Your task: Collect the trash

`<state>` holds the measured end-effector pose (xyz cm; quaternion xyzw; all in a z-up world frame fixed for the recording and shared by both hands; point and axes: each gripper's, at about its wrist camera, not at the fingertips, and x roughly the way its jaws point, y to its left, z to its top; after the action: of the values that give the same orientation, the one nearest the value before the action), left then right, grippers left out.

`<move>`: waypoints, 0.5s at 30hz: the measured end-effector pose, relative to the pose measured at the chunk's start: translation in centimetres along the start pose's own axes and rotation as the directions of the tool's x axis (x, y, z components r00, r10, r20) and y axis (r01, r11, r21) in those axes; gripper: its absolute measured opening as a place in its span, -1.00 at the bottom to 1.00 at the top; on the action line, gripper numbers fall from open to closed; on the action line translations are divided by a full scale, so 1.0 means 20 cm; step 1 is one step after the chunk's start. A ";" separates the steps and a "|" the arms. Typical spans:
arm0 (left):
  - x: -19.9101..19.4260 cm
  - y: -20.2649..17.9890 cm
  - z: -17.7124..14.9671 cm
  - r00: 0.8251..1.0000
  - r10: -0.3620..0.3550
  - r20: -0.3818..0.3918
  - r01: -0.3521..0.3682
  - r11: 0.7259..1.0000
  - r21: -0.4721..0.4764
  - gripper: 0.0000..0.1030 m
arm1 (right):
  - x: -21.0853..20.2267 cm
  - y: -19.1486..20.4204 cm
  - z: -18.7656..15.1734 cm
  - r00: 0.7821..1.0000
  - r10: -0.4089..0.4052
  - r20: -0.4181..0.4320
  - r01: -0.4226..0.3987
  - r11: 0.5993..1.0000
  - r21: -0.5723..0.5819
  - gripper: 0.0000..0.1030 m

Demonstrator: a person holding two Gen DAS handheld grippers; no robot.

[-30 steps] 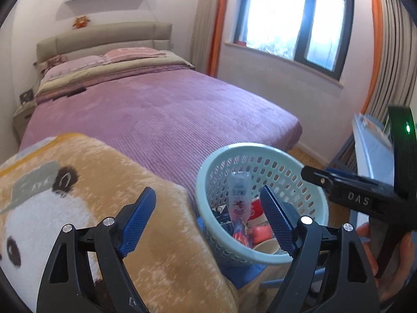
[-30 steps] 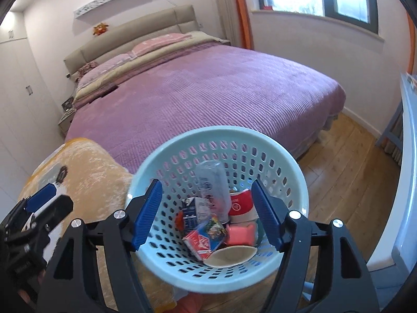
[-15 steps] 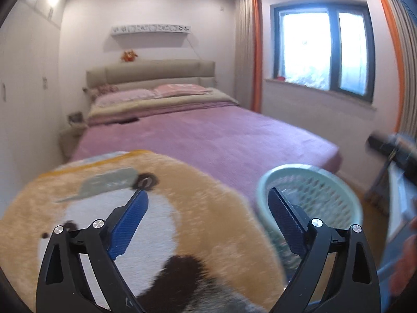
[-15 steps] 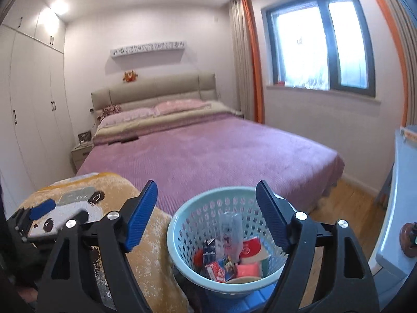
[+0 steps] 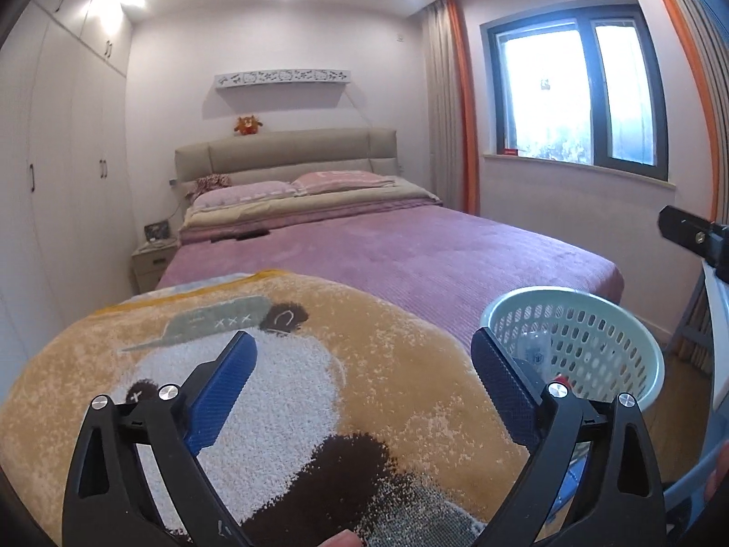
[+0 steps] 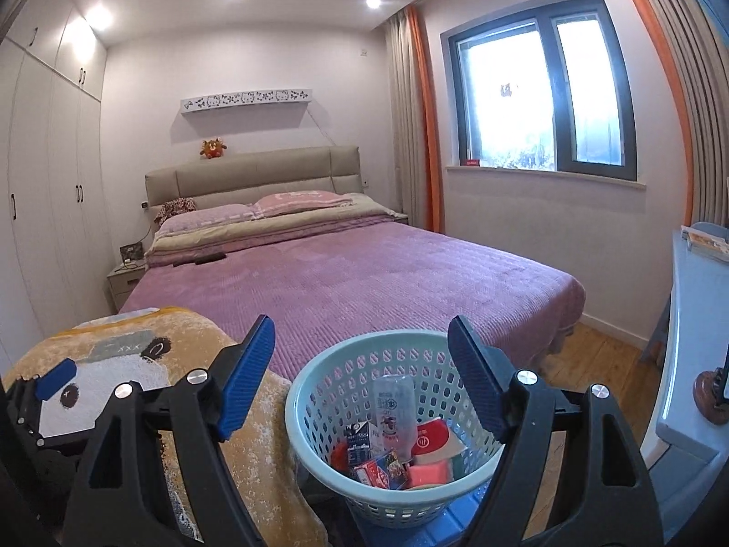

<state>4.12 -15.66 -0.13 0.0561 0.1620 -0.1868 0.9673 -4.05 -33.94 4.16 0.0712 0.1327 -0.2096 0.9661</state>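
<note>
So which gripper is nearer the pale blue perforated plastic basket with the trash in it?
Right, I judge. The right gripper points straight at the pale blue perforated plastic basket, framed between its open jaws. The left gripper hangs over the panda blanket, basket off to its right.

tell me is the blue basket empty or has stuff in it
Has stuff: the basket holds a clear bottle, cartons and wrappers, filling only its bottom.
</note>
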 end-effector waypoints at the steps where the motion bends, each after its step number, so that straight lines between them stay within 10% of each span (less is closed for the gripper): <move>1: 0.00 0.00 0.00 1.000 0.001 0.003 -0.001 1.000 0.001 0.79 | 0.01 0.00 -0.01 1.000 0.003 -0.007 -0.003 1.000 0.004 0.44; 15: 0.02 0.07 0.00 1.000 -0.014 -0.022 0.013 0.998 -0.057 0.80 | 0.05 0.04 -0.06 1.000 -0.005 -0.031 0.004 1.000 -0.013 0.44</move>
<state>4.97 -14.48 -0.27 0.0297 0.1781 -0.1880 0.9654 -3.14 -33.38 2.88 0.0679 0.1493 -0.2097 0.9639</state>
